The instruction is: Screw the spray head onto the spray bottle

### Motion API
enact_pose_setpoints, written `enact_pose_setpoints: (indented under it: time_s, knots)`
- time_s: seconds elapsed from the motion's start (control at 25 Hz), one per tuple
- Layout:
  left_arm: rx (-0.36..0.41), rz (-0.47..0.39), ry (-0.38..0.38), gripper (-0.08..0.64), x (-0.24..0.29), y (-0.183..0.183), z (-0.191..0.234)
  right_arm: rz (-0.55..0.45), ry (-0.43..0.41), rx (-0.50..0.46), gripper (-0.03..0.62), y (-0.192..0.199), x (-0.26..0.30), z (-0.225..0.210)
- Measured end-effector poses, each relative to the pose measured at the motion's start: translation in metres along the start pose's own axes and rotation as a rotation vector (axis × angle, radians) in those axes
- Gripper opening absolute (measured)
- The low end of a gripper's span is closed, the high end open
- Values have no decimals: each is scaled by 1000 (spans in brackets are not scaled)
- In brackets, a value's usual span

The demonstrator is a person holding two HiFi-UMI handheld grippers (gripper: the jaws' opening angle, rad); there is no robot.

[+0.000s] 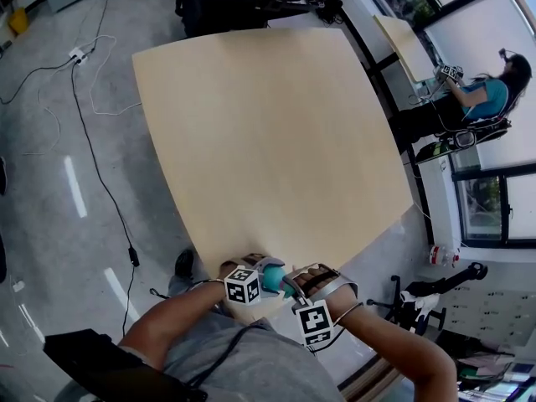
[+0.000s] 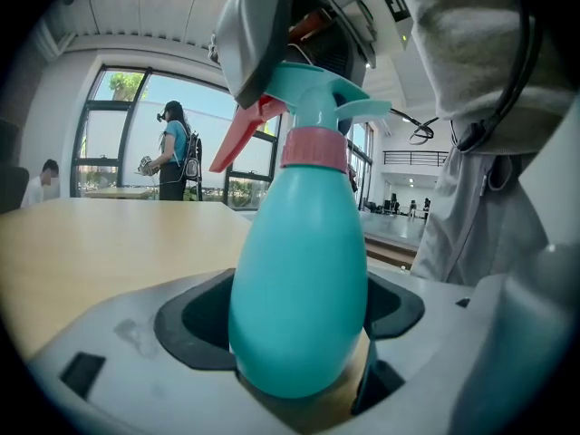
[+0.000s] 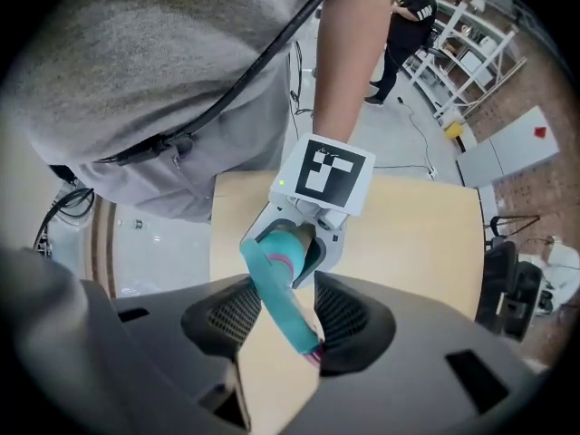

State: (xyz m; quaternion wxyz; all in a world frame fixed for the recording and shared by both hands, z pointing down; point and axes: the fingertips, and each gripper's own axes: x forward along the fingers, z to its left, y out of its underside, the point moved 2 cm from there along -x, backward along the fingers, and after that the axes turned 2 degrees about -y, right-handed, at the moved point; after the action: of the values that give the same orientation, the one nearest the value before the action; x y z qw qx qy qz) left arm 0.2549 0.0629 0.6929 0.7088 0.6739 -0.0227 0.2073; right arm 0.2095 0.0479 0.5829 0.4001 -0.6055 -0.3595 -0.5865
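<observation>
Jaws of the left gripper (image 2: 294, 320) are clamping the round body of the teal spray bottle (image 2: 299, 261), which is standing upright at the near edge of the pale wooden table (image 1: 268, 124). The right gripper (image 3: 279, 320) is pointing down over the spray head (image 3: 276, 284); its jaws are standing apart on both sides of the head, not squeezing it. A pink collar (image 2: 314, 148) and a red trigger (image 2: 240, 139) are showing below that gripper. Farther away, a person (image 2: 174, 148) is standing by tall windows, and cables (image 1: 84, 99) are lying on the grey floor.
</observation>
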Motion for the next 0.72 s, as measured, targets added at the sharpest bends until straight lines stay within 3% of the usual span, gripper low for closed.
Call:
enact_pose_setpoints:
  time_s: [0.24,0.4,0.72]
  knots:
    - [-9,4,-38,385,-1,4,0,77,-7,-59,183,-3,5,0]
    - [17,29,-24,403,-11,6,-3,125,30,-86,195,-2,0,-6]
    - [77,93,-5,419,-49,10,5,120,145,59,222,10,-26,-10]
